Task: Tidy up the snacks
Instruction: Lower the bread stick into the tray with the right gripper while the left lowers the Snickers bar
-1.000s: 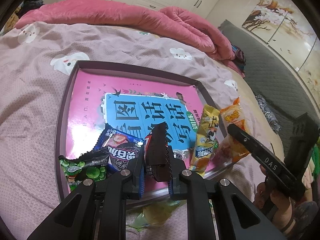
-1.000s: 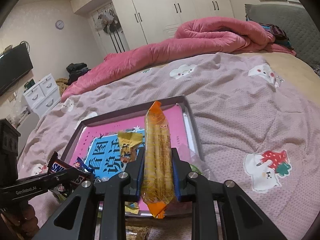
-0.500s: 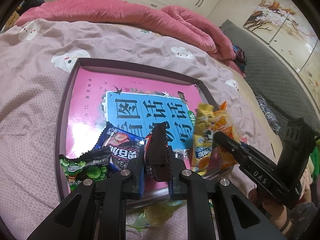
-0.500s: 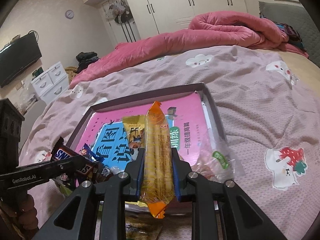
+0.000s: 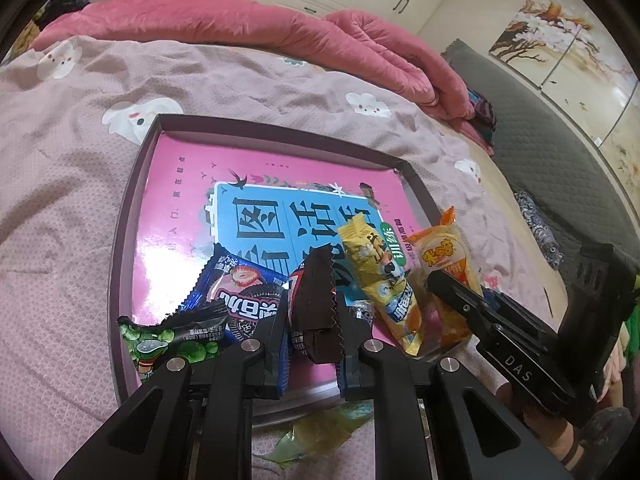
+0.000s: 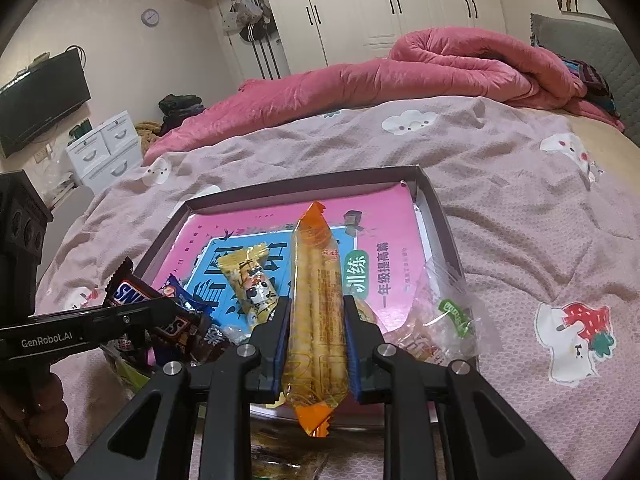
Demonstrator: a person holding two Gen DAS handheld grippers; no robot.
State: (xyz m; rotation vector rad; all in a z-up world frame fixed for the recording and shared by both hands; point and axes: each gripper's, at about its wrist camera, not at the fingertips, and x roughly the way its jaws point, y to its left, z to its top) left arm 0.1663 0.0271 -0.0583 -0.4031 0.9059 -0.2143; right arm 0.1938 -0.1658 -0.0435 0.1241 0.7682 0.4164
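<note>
A dark tray (image 5: 134,208) lined with a pink book lies on the bed. My left gripper (image 5: 310,308) is shut on a dark brown Snickers bar (image 5: 316,296), held over the tray's near edge. Beside it lie a blue Oreo packet (image 5: 240,292), a green candy packet (image 5: 168,340) and a yellow packet (image 5: 380,280). My right gripper (image 6: 316,312) is shut on a long orange packet (image 6: 318,280), held lengthwise over the tray (image 6: 440,216). The yellow packet (image 6: 254,280) lies just to its left. In the right wrist view the left gripper (image 6: 176,310) holds the Snickers bar (image 6: 132,294).
A clear packet with a green label (image 6: 444,312) rests on the tray's right rim. A yellow-green wrapper (image 5: 320,432) sticks out below the tray's near edge. A rolled pink quilt (image 6: 400,80) lies at the back of the bed, a grey headboard (image 5: 540,152) to the right.
My right gripper has shifted the orange packet a little leftward, closer to the yellow packet and further over the tray. My left gripper and the Snickers bar stay where they were.
</note>
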